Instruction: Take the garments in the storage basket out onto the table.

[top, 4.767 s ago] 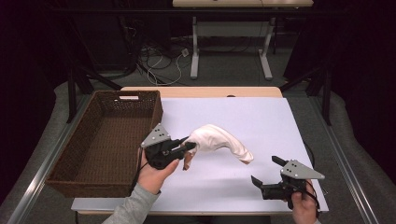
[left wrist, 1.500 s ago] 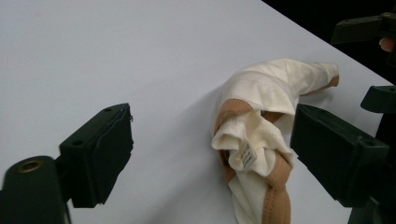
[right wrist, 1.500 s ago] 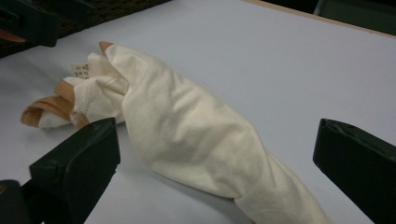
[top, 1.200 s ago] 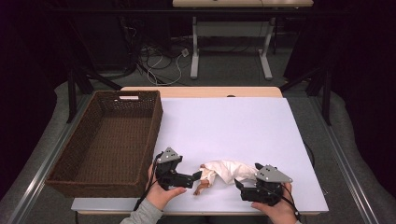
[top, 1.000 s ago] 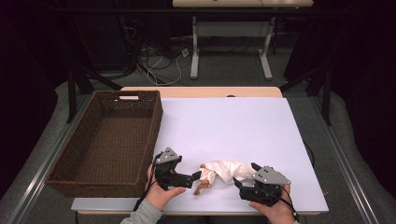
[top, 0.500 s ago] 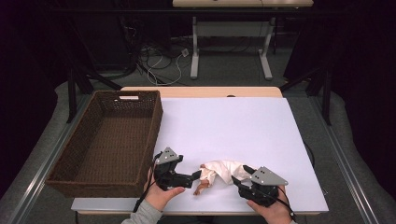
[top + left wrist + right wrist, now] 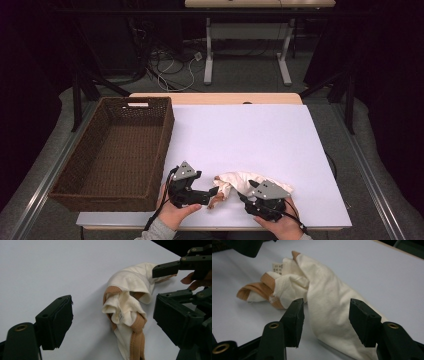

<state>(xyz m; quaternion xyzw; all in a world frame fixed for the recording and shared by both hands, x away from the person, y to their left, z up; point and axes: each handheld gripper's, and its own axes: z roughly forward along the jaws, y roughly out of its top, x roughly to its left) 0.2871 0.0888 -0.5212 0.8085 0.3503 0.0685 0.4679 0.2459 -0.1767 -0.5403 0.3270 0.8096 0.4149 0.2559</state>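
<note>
Crumpled cream garment (image 7: 239,181) — tan-trimmed, soft — lies between left gripper (image 7: 110,322) and right gripper (image 7: 325,315), jaws apart.

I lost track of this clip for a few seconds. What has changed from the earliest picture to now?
The cream garment went from mid-table to the near edge and lies bunched. The left gripper came back with it; the right gripper moved left to it. Both are open now. The wicker basket stayed put.

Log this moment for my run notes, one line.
left gripper: open | right gripper: open, straddling cream garment | wicker basket: empty
</note>
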